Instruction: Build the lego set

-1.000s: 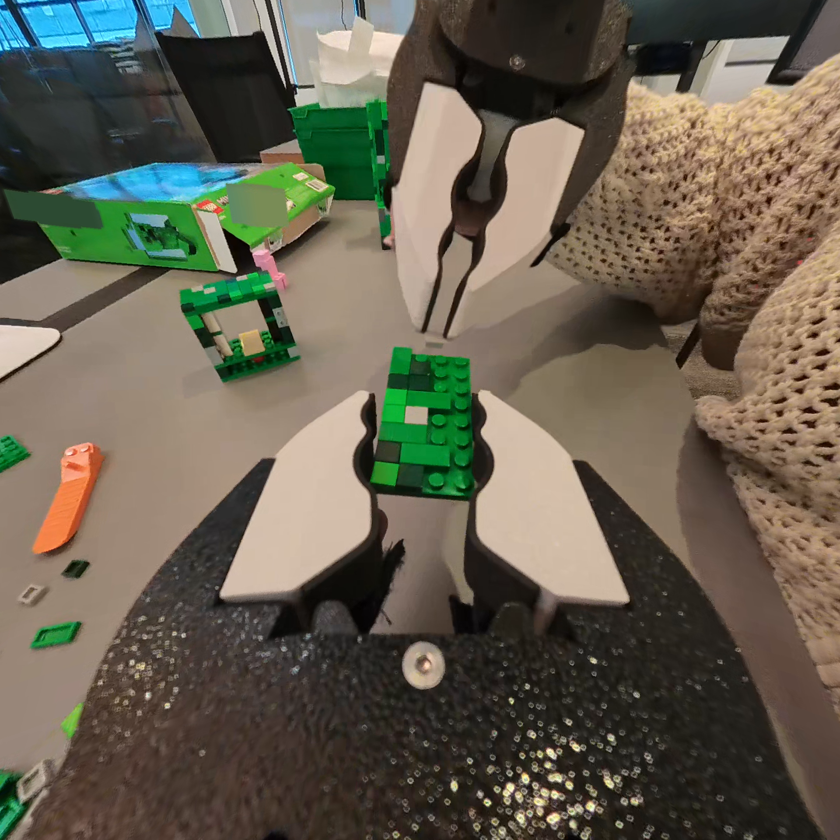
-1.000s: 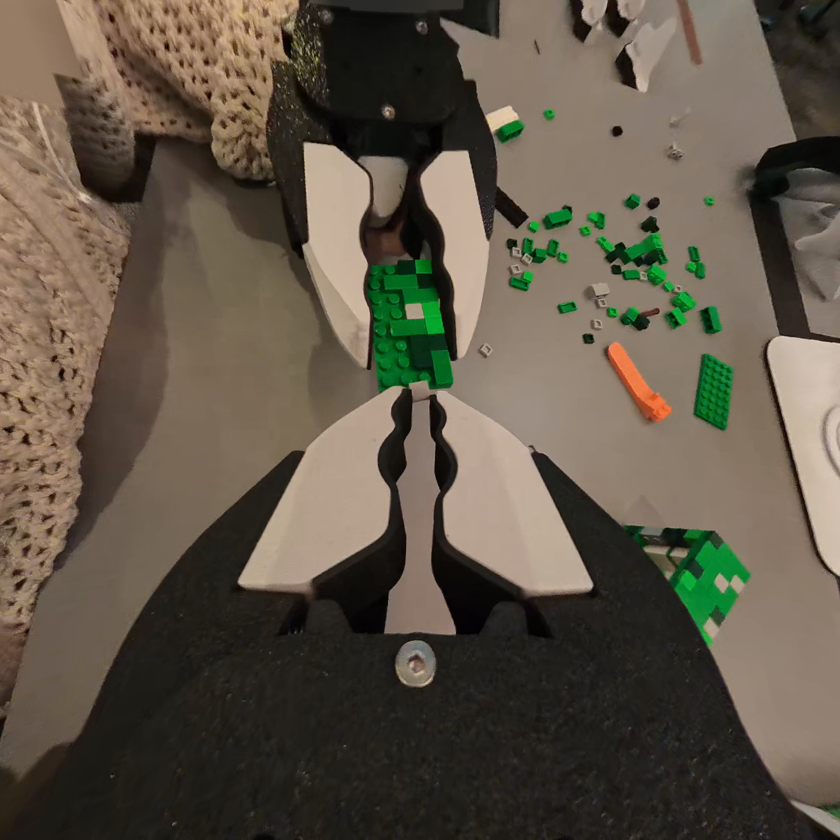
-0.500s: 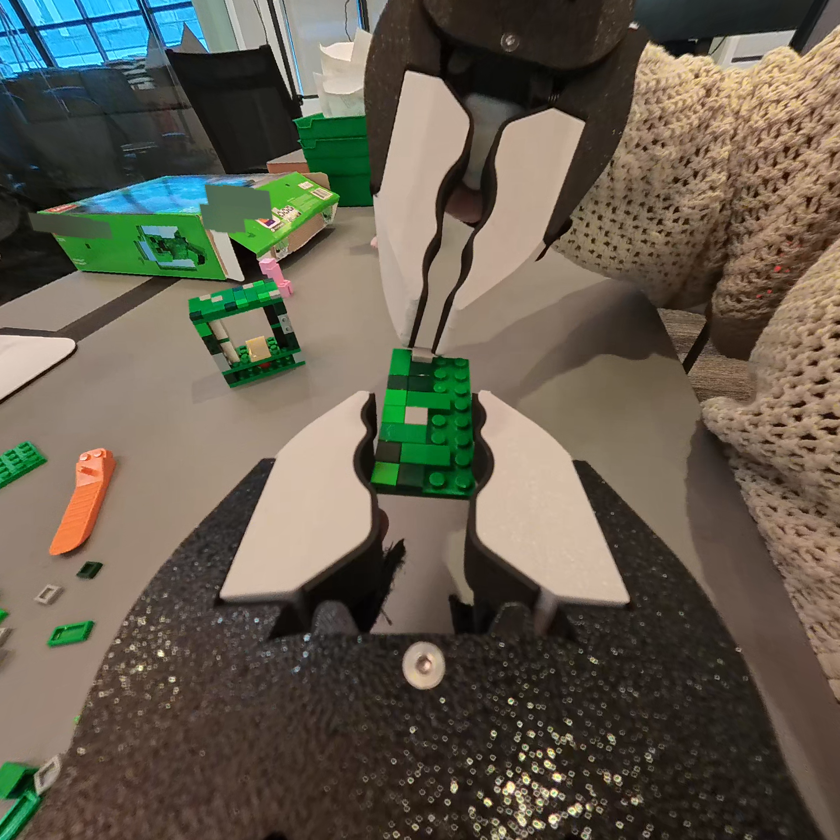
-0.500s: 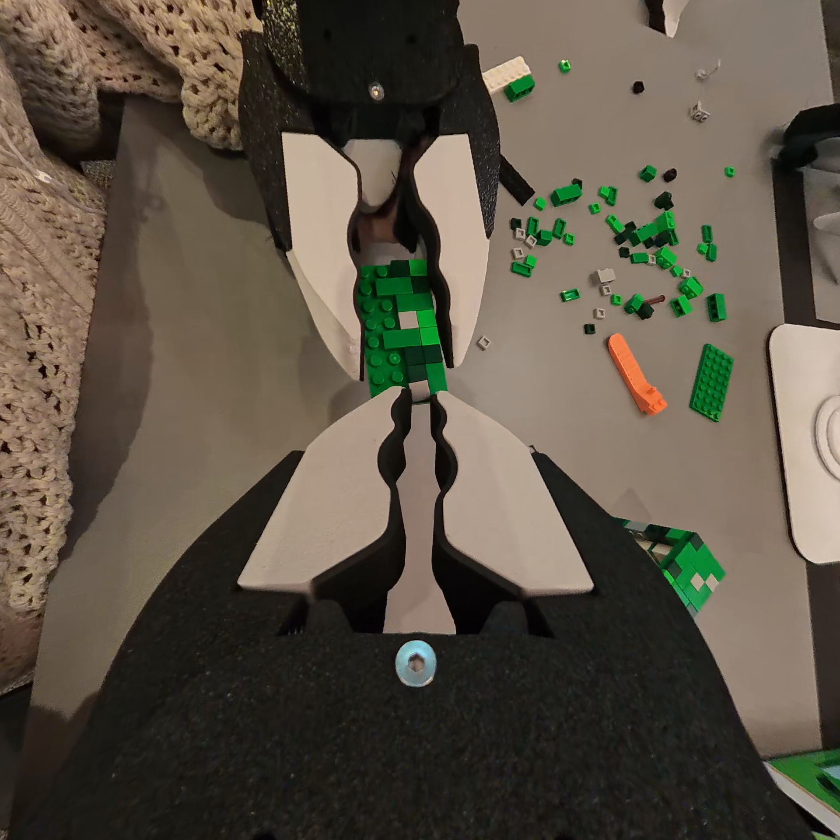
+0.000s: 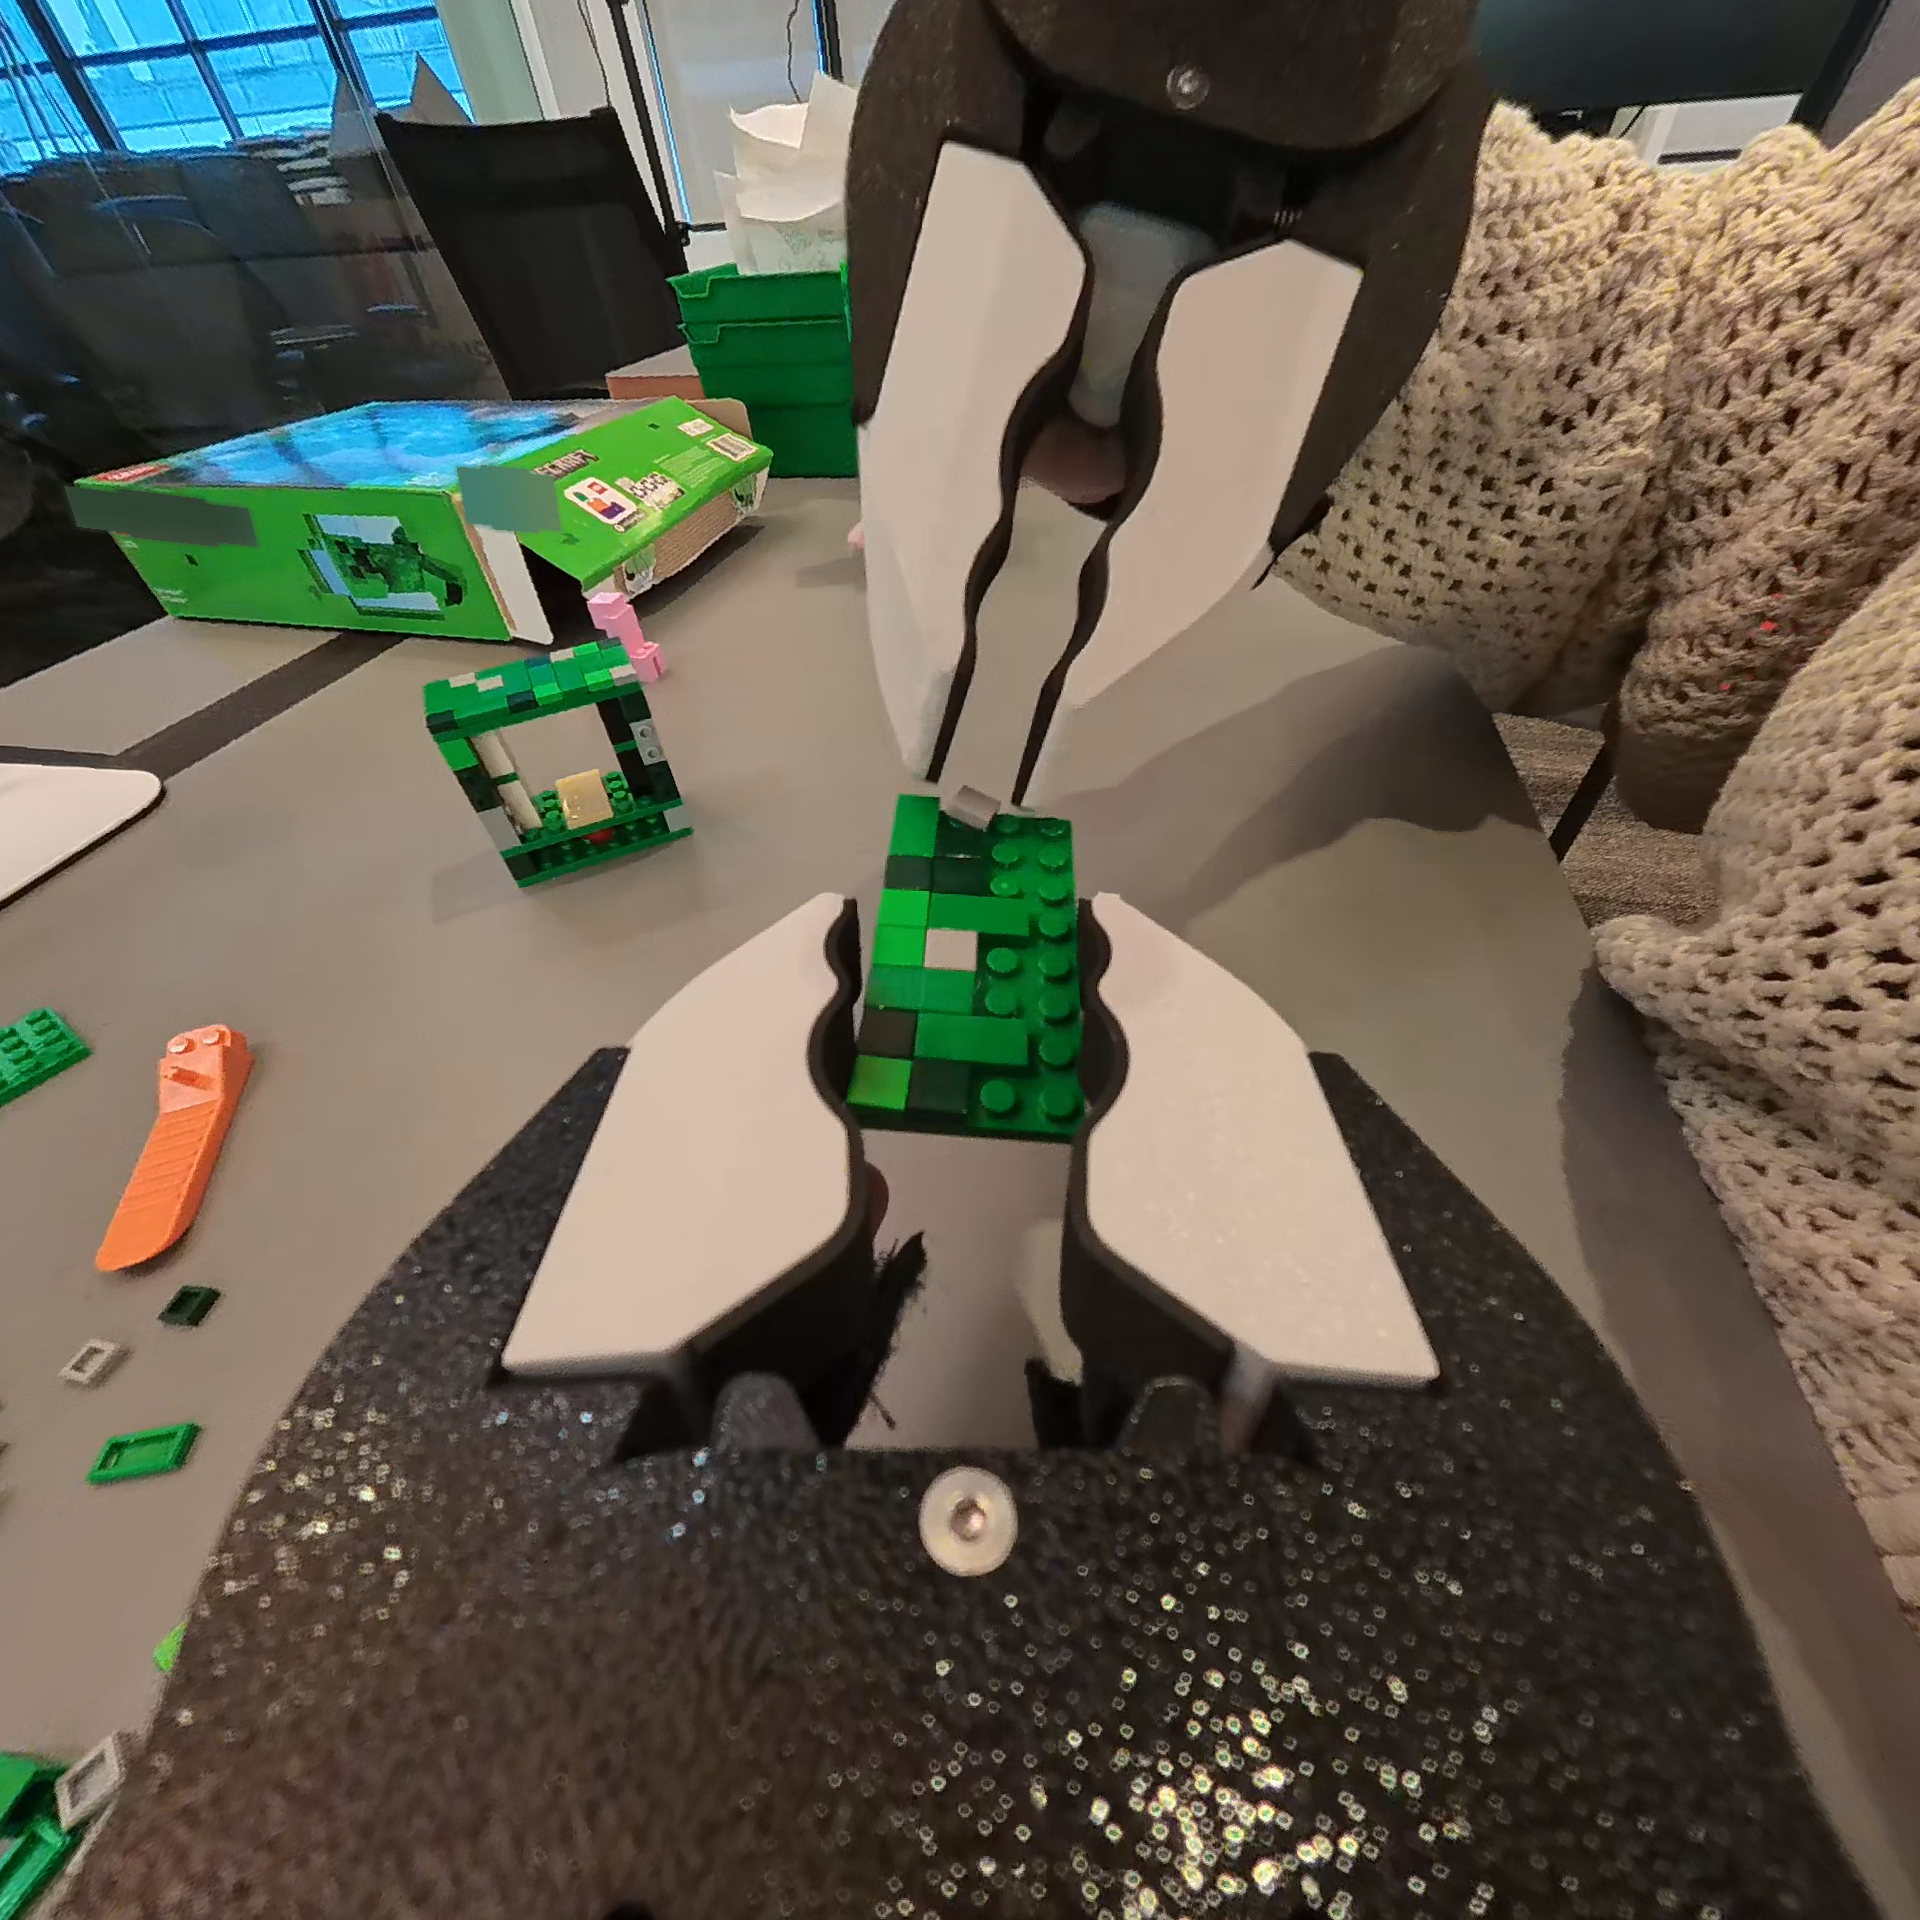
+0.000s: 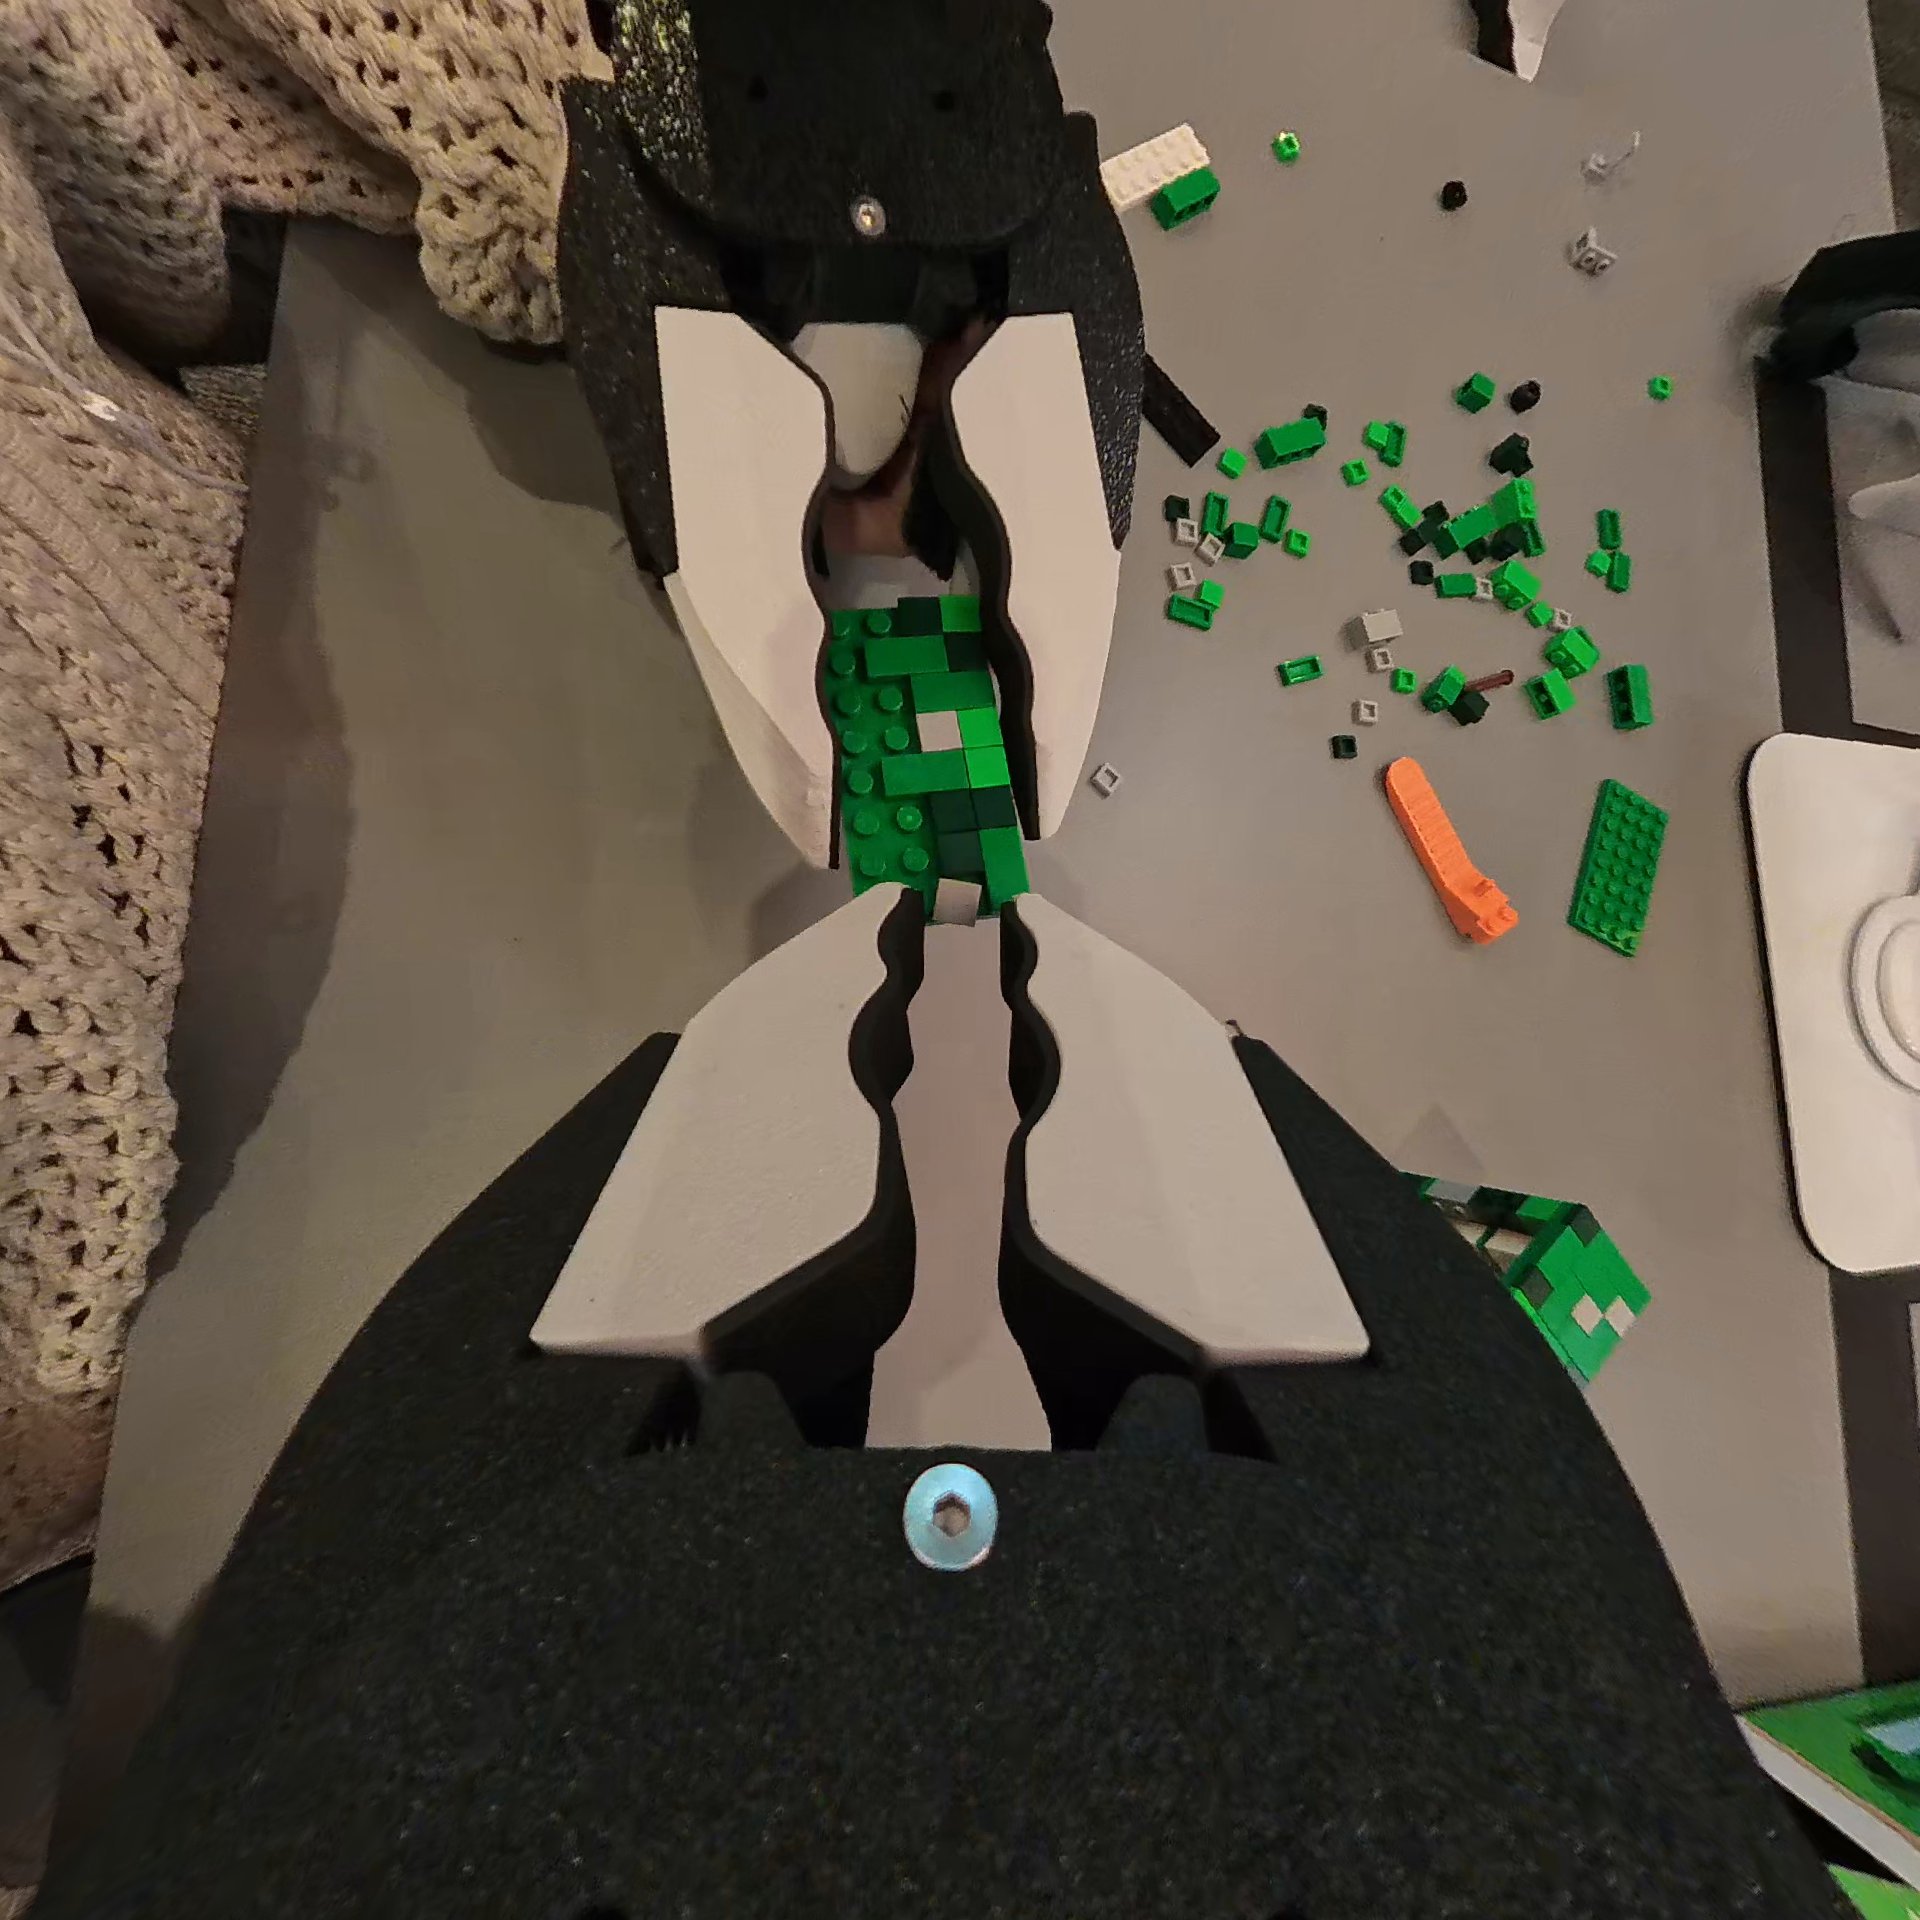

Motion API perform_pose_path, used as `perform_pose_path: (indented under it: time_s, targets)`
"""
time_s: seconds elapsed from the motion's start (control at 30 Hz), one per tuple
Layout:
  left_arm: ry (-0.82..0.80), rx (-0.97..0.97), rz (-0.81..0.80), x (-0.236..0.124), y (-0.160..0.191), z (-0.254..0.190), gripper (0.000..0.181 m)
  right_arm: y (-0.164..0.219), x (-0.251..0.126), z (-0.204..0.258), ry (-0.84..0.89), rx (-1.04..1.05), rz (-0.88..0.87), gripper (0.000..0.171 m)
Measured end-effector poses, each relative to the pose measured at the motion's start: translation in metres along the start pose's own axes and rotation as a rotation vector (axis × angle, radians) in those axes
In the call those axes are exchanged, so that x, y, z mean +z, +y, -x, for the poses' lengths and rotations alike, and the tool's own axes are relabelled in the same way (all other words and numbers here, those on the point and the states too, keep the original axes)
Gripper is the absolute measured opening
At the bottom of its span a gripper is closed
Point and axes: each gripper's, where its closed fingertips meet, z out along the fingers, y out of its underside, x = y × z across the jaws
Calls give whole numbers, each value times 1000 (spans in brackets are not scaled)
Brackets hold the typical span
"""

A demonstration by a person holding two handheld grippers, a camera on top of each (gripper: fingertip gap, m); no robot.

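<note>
The left gripper (image 5: 971, 1023) squeezes the green plate (image 5: 971, 997) from both sides, its fingers only as far apart as the plate is wide. The plate lies flat on the grey table (image 5: 312, 935). At 12 o'clock, the right gripper (image 5: 977, 805) is almost closed, pinching a tiny grey tile (image 5: 974, 803) that touches the plate's far edge.

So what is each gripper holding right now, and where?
Left gripper clamps the green plate by its long side edges. Right gripper pinches a small grey tile at its fingertips.
</note>
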Motion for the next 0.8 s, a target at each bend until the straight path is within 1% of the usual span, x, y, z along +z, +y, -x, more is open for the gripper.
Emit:
perform_pose_path:
  time_s: [0.13,0.17,0.23,0.3,0.37,0.4,0.5,0.57,0.7,0.8]
  targets:
    - [2,-20,-12,-1,-2,1,39,-4,-8,-6,58,-38,-33,17]
    - [7,-34,-20,-2,-3,1,39,-5,-11,-7,80,-67,-53,21]
    - [17,-74,-45,-4,-7,3,39,-5,-15,-8,131,-157,-98,35]
    - [30,-124,-79,-7,-13,5,39,-9,-19,-8,229,-279,-164,37]
    - [42,-177,-112,-10,-17,8,39,-15,-23,-11,396,-417,-231,44]
    - [48,-200,-125,-12,-19,9,39,-17,-24,-12,488,-492,-239,44]
    - [69,-244,-143,-13,-21,10,39,-15,-17,-13,708,-706,-151,40]
    - [80,-253,-142,-12,-21,8,39,-20,-15,-11,821,-807,-141,32]
    - [92,-251,-132,-11,-20,5,39,-25,-14,-14,883,-762,-180,28]
    - [100,-250,-121,-10,-18,4,39,-22,-8,-14,852,-738,-179,25]
